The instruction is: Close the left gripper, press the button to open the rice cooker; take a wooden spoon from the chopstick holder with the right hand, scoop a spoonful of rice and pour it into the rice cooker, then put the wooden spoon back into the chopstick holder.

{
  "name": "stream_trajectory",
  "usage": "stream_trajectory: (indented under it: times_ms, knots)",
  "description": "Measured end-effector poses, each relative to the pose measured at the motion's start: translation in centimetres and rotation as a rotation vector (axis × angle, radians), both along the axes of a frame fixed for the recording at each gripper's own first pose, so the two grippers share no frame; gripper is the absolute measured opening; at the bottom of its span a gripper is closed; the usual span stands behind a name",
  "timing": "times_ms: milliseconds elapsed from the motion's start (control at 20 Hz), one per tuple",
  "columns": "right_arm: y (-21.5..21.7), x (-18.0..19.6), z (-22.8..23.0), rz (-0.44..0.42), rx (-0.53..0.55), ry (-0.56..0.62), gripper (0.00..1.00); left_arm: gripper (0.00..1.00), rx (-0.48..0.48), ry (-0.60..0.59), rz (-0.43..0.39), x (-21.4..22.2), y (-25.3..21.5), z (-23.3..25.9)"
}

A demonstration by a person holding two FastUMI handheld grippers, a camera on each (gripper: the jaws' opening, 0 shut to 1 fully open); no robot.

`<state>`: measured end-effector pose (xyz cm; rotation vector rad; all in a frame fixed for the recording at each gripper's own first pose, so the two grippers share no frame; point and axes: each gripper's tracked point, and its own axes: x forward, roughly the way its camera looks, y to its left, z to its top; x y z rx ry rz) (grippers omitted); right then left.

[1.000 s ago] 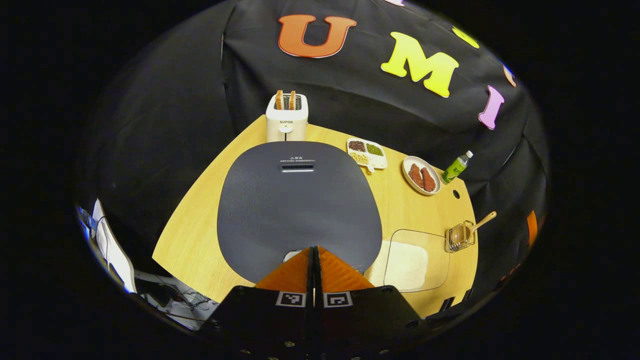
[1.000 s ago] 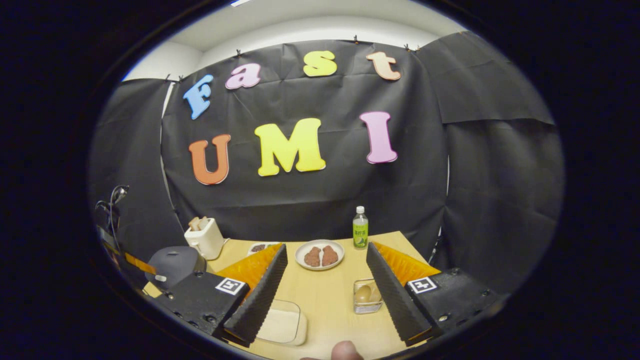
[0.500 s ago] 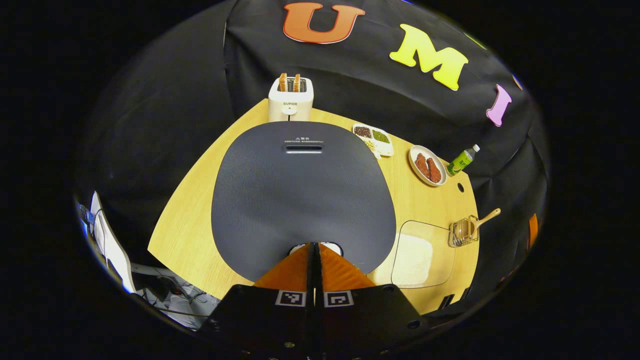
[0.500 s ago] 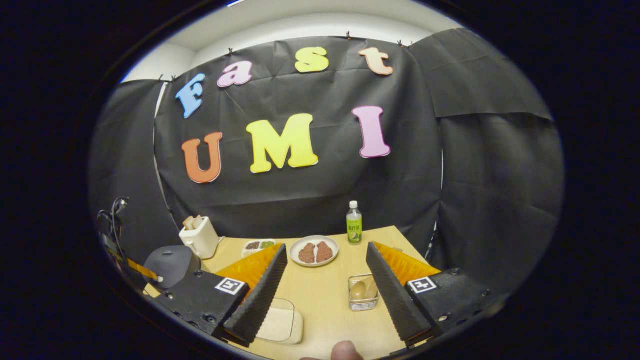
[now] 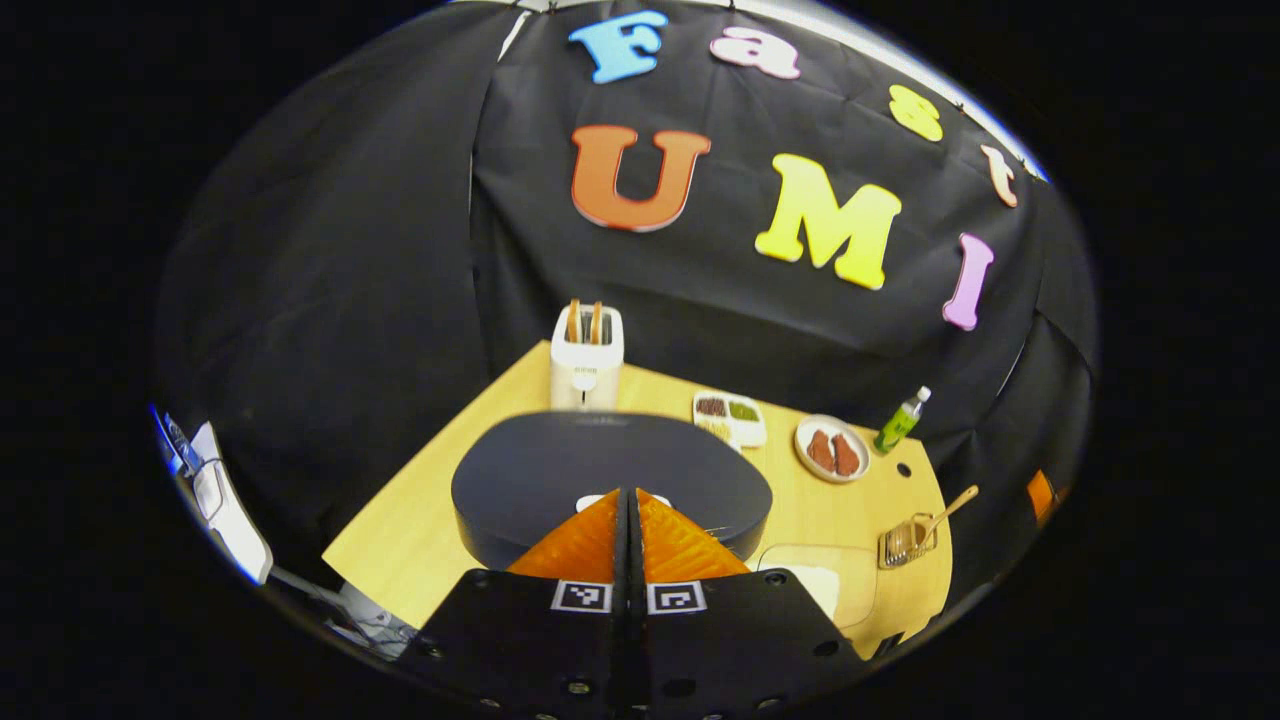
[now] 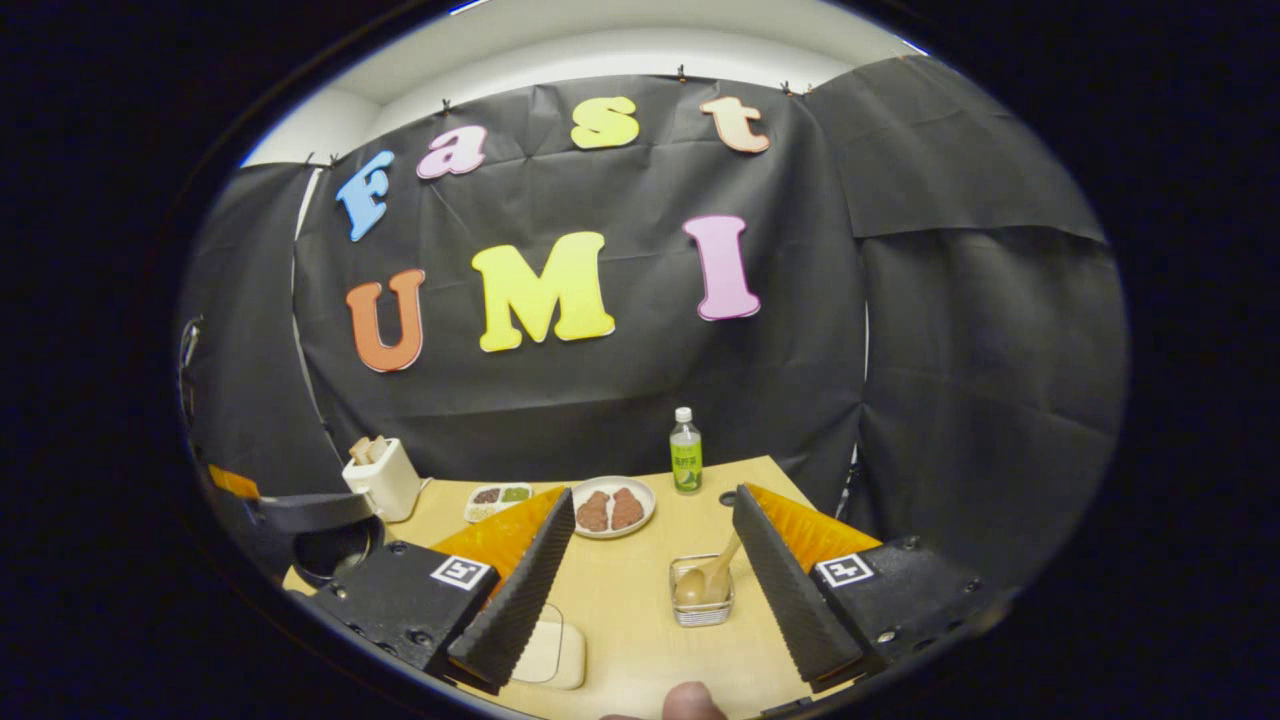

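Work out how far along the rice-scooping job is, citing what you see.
Done: the left gripper is shut, and the rice cooker lid stands raised over the dark pot. In hand: nothing; the right gripper is open. Left: taking the wooden spoon from the chopstick holder, scooping from the rice container, pouring, returning it.

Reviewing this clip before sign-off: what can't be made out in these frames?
- Rice cooker inside: right gripper view, dark and cut off by that gripper's body.
- Rice container: left gripper view, partly behind the left gripper.
- Divided dish contents: too small.
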<state>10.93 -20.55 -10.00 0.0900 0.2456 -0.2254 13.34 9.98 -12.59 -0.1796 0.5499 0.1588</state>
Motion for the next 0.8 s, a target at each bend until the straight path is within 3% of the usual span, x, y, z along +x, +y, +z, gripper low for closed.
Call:
stream_trajectory:
  times_ms: [50,100,450,550,600,650,750,800]
  knots:
    - [-0.3,0.1,0.2,-0.002,-0.002,-0.003,0.94,0.0,0.02,-0.043,-0.004,0.3,-0.1,1.5]
    - [-0.7,0.2,0.2,-0.002,-0.009,-0.005,1.0,0.0,0.021,-0.073,-0.014,0.6,-0.5,2.6]
    - [-4.1,0.5,-0.6,0.001,-0.049,0.017,1.0,0.0,-0.027,-0.198,-0.002,-1.2,-3.5,6.0]
    - [-4.9,0.8,-1.6,0.015,-0.055,0.022,1.0,0.01,-0.002,-0.236,-0.016,-2.1,-4.7,6.8]
    - [-5.5,0.9,-2.7,0.019,-0.061,0.048,0.94,0.0,0.009,-0.261,-0.022,-2.4,-5.1,7.4]
    - [-6.5,1.0,-3.8,0.017,-0.058,0.07,1.0,0.01,0.012,-0.286,-0.03,-2.5,-5.7,7.8]
    - [-7.7,1.5,-5.1,0.007,-0.046,0.099,0.94,0.1,0.045,-0.307,-0.045,-2.9,-6.5,7.7]
    - [-8.1,1.8,-5.5,0.002,-0.045,0.1,1.0,0.36,0.077,-0.297,-0.045,-3.2,-6.4,7.2]
